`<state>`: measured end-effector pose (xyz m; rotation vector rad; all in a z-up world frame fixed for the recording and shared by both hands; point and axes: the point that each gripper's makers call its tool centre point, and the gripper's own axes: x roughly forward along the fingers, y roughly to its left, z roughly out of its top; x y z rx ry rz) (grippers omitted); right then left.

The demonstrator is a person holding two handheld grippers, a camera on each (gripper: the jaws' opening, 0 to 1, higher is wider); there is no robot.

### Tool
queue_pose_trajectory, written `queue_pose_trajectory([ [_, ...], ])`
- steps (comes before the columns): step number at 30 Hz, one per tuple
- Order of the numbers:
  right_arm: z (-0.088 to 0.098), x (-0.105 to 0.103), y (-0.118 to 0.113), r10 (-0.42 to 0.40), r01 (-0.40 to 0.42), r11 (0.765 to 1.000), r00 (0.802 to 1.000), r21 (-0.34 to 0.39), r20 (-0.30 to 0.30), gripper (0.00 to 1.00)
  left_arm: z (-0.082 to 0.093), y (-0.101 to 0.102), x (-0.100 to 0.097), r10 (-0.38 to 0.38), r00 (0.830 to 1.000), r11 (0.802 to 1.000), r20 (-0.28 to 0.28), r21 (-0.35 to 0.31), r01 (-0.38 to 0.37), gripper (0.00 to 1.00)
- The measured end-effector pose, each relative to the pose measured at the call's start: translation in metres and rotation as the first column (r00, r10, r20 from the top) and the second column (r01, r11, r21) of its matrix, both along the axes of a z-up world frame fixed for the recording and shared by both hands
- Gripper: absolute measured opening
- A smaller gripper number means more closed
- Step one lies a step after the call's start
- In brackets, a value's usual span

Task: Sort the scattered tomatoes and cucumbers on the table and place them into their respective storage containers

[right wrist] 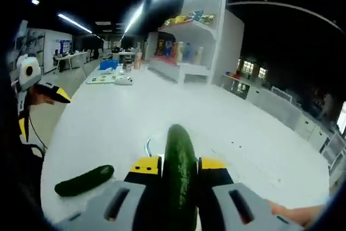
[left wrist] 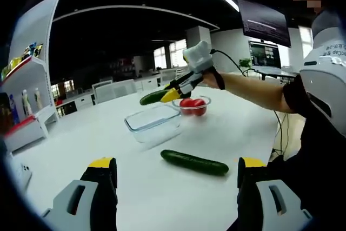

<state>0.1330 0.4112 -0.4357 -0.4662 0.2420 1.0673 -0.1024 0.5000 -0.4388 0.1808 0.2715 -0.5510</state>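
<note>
In the left gripper view, a dark green cucumber (left wrist: 194, 162) lies on the white table (left wrist: 81, 139), just beyond my open left gripper (left wrist: 177, 163), whose jaws hold nothing. Farther off, my right gripper (left wrist: 174, 92) is shut on a second cucumber (left wrist: 153, 97), held above a rectangular glass container (left wrist: 153, 124). Beside it stands a glass bowl (left wrist: 193, 112) with red tomatoes (left wrist: 193, 103). In the right gripper view, the held cucumber (right wrist: 180, 177) runs lengthwise between the jaws of the right gripper (right wrist: 180, 164). The loose cucumber (right wrist: 85, 180) lies at lower left, and the left gripper (right wrist: 40, 87) shows at the left edge.
A white shelf unit (right wrist: 197, 36) with bottles and packets stands beyond the table's far side. A person's arm (left wrist: 254, 87) reaches in from the right. Desks and monitors (left wrist: 265, 55) are behind. Small items (right wrist: 111, 78) sit at the far end of the table.
</note>
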Motion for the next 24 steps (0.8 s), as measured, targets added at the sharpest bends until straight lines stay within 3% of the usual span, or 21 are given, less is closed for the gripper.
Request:
queue_pose_trajectory([
  [1, -0.003, 0.003, 0.004, 0.046, -0.045, 0.999, 0.999, -0.026, 0.022, 0.2, 0.0, 0.001, 0.0, 0.001, 1.0, 1.0, -0.001, -0.001, -0.001, 0.92],
  [3, -0.012, 0.011, 0.009, 0.065, -0.065, 0.997, 0.998, -0.035, 0.002, 0.2, 0.0, 0.002, 0.0, 0.003, 1.0, 1.0, -0.001, -0.002, -0.003, 0.92],
  [4, -0.017, 0.011, 0.014, 0.116, -0.116, 0.992, 0.993, -0.043, 0.001, 0.2, 0.0, 0.003, 0.0, 0.004, 1.0, 1.0, 0.0, -0.001, -0.004, 0.92],
  [8, -0.037, 0.037, 0.021, 0.137, -0.137, 0.988, 0.991, -0.075, 0.001, 0.2, 0.001, 0.007, 0.001, 0.01, 1.0, 1.0, 0.0, -0.004, -0.01, 0.92],
  [14, -0.057, 0.047, 0.031, 0.193, -0.195, 0.979, 0.98, -0.06, -0.039, 0.2, -0.003, 0.016, 0.002, 0.024, 1.0, 1.0, -0.011, -0.003, -0.024, 0.92],
  [16, -0.065, 0.054, 0.031, 0.201, -0.198, 0.973, 0.98, -0.119, 0.011, 0.2, -0.003, 0.018, 0.003, 0.028, 1.0, 1.0, -0.012, -0.006, -0.028, 0.92],
  [18, -0.071, 0.052, 0.034, 0.225, -0.222, 0.967, 0.974, -0.122, 0.008, 0.2, -0.004, 0.018, 0.004, 0.03, 0.999, 1.0, -0.013, -0.007, -0.03, 0.92],
  [24, -0.087, 0.047, 0.037, 0.312, -0.281, 0.93, 0.944, -0.235, 0.106, 0.2, -0.005, 0.02, 0.007, 0.025, 1.0, 1.0, -0.013, -0.015, -0.025, 0.92],
])
